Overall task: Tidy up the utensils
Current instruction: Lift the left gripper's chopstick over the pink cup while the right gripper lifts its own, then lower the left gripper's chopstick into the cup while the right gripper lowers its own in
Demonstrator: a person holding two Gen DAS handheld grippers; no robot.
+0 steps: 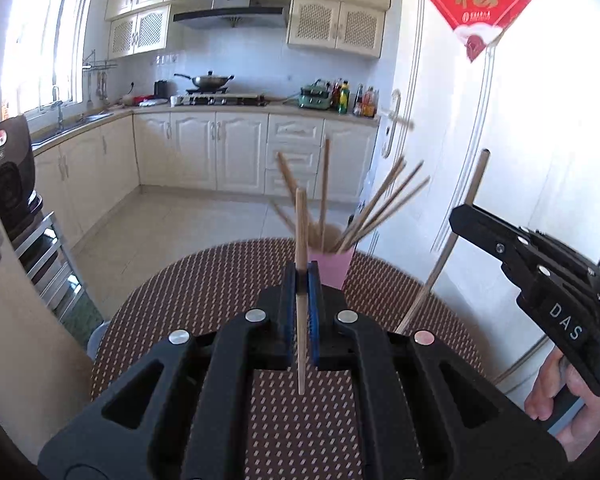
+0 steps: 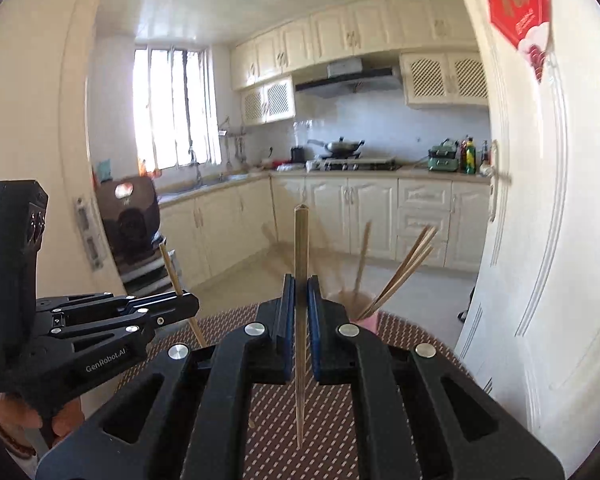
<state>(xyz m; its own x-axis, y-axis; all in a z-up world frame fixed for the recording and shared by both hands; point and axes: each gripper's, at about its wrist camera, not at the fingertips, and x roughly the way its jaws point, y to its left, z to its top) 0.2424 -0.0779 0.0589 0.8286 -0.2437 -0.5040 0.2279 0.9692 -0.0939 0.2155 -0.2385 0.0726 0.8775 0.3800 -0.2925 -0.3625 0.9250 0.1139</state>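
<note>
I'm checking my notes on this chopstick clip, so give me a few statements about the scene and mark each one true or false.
1. Each gripper is shut on one chopstick. True: the left gripper holds a chopstick, and the right gripper holds its own chopstick.
2. The pink cup lies tipped over on the table. False: it stands upright on the woven table mat.
3. Several chopsticks already stand in the pink cup. True.
4. The held chopsticks lie flat across the fingers. False: both stand roughly upright between them.
5. A wok sits on the stove in the background. True.
</note>
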